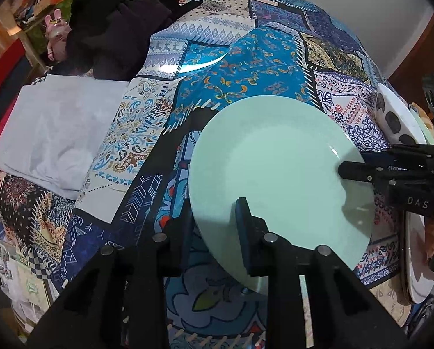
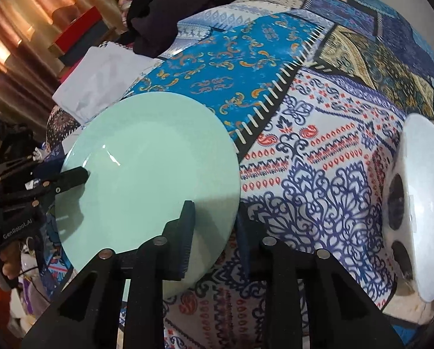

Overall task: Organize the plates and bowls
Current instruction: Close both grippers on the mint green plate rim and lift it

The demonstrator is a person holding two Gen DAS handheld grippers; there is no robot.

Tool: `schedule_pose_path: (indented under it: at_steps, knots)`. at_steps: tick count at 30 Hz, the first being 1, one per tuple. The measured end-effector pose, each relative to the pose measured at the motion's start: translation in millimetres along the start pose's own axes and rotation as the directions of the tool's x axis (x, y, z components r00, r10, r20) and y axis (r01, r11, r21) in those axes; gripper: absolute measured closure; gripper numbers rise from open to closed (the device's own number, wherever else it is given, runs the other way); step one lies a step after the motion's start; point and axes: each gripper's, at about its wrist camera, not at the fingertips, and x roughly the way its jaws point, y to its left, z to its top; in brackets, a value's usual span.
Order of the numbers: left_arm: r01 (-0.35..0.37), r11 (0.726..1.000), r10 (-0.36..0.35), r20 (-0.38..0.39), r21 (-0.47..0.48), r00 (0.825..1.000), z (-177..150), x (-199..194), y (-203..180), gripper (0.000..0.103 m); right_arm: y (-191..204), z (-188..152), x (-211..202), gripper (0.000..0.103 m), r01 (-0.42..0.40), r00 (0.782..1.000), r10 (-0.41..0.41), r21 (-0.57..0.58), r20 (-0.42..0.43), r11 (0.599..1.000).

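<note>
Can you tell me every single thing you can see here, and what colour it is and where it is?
Round mint-green plate: one, pale green, centre of the table, rim pinched from two sides.
White bowl with dark round spots: one, white and black, right of the plate.
Patchwork-patterned tablecloth: one, blue, white, red and gold, covering the table.
Folded white cloth: one, white, left part of the table.
Heap of black clothing: one, black, far edge.
Copper-coloured curtain: one, orange-brown, behind the table on the left.
Left gripper: one, black, shut on the plate's near rim.
Right gripper: one, black, shut on the plate's opposite rim.
</note>
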Motion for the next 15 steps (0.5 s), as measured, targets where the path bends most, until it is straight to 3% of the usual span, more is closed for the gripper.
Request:
schedule_pose_path:
  at_steps: [15]
  knots:
    - [0.027,1.0,-0.027,0.071,-0.004,0.997,-5.9,-49.8,-18.0,0.076,3.0,-18.2,-60.6,0.08,0.002,0.992,-0.005,0.019,0.125,1.0]
